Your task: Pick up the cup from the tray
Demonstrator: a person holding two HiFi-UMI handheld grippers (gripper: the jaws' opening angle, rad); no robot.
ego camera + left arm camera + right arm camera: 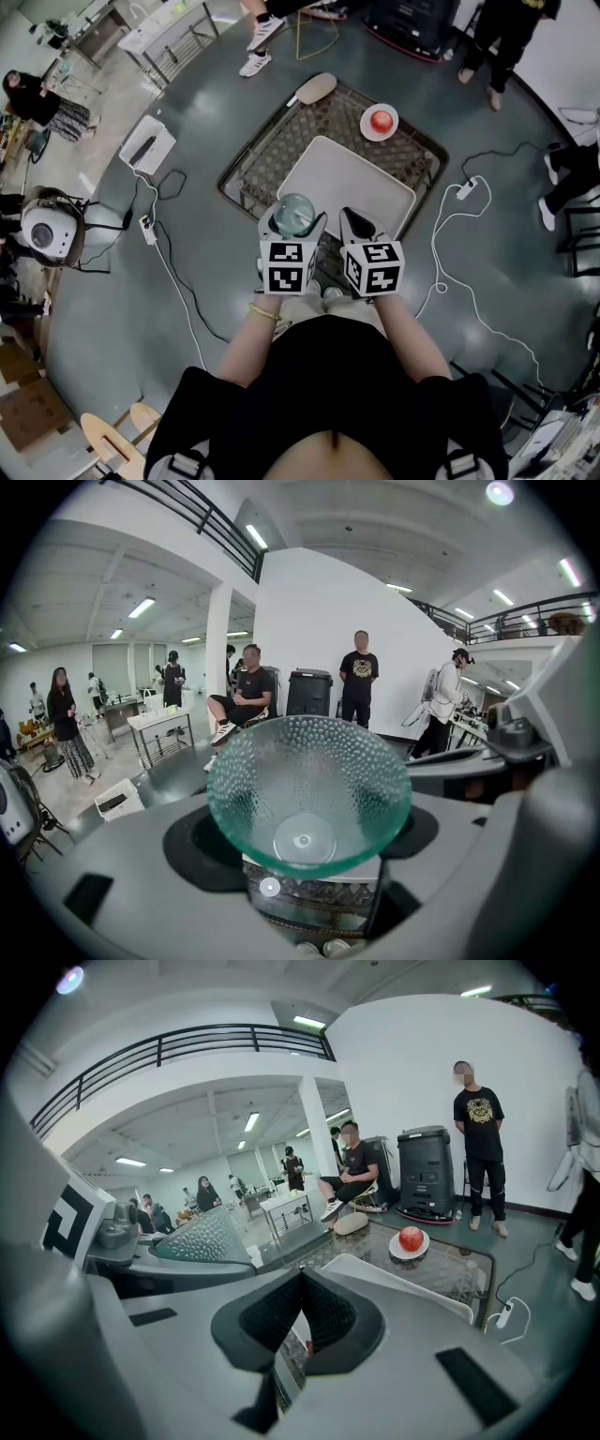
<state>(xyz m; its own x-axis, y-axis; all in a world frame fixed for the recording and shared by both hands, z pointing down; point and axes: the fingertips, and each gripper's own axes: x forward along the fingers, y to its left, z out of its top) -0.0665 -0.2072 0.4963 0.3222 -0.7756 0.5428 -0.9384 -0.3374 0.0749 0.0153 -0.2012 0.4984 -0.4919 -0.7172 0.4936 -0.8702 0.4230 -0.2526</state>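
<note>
- Left claw gripped the dimpled glass cup low, seemingly near its base.
- Right claw was clenched, empty.
- Cup likely rigid, slick, breakable: the low grip suited it.

Head view: near edge of tray and of wicker table hidden behind left gripper and right gripper. Glass cup base hidden; in left gripper view the cup covers the jaw tips. Small round items between the marker cubes too small to identify.
</note>
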